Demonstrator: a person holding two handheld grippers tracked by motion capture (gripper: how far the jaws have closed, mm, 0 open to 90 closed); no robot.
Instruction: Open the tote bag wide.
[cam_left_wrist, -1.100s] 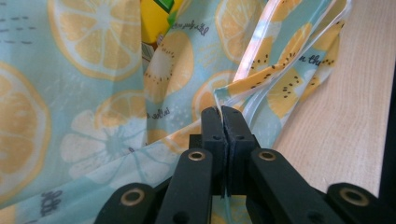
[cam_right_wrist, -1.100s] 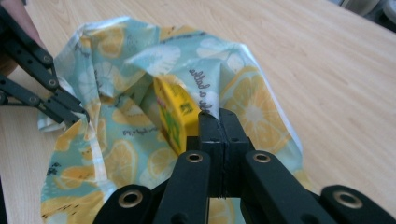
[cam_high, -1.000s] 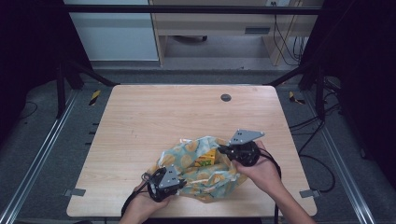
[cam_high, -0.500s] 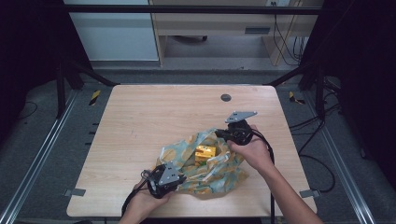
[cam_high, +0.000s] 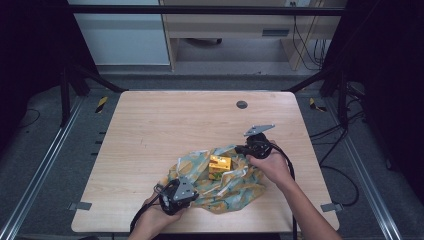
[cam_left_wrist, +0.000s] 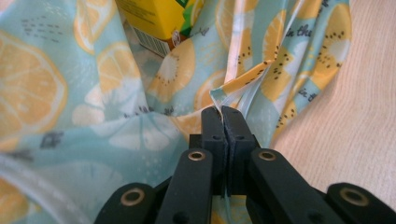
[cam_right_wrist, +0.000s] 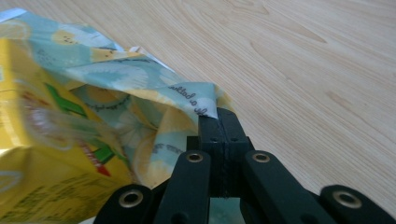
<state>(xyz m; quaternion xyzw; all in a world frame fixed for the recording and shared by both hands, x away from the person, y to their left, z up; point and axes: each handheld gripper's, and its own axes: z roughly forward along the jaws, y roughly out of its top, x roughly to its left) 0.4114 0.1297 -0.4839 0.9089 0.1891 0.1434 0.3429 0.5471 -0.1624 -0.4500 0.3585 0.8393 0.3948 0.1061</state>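
- The fruit-print cloth (cam_high: 220, 182) lies rumpled at the near middle of the wooden table (cam_high: 165, 125), and the yellow carton (cam_high: 220, 163) sits on it, towards its far edge.
- The left gripper (cam_high: 186, 191) is at the cloth's near-left side; in the left gripper view its jaws are clenched tight on a folded edge of the fabric (cam_left_wrist: 233, 86), with the carton's barcode corner (cam_left_wrist: 152, 23) showing just beyond.
- The right gripper (cam_high: 239, 150) is at the far-right side, just beside the carton; in the right gripper view (cam_right_wrist: 217, 114) its jaws are pressed together on another corner of the cloth (cam_right_wrist: 196, 100), and the carton (cam_right_wrist: 51, 163) looms large right next to them.
- So what looks done: the carton is placed on the cloth, and both claws have a hold on opposite parts of the fabric.
- What looks left, as I read it: the wrapping itself. The carton's top and sides are bare in the high view, the cloth is bunched loosely around it rather than folded over, and nothing is tied or tucked.
- I would call this an early-to-middle stage: grips secured, the covering folds not yet made.
- The small dark disc (cam_high: 242, 104) at the far edge of the table lies well apart from the action.
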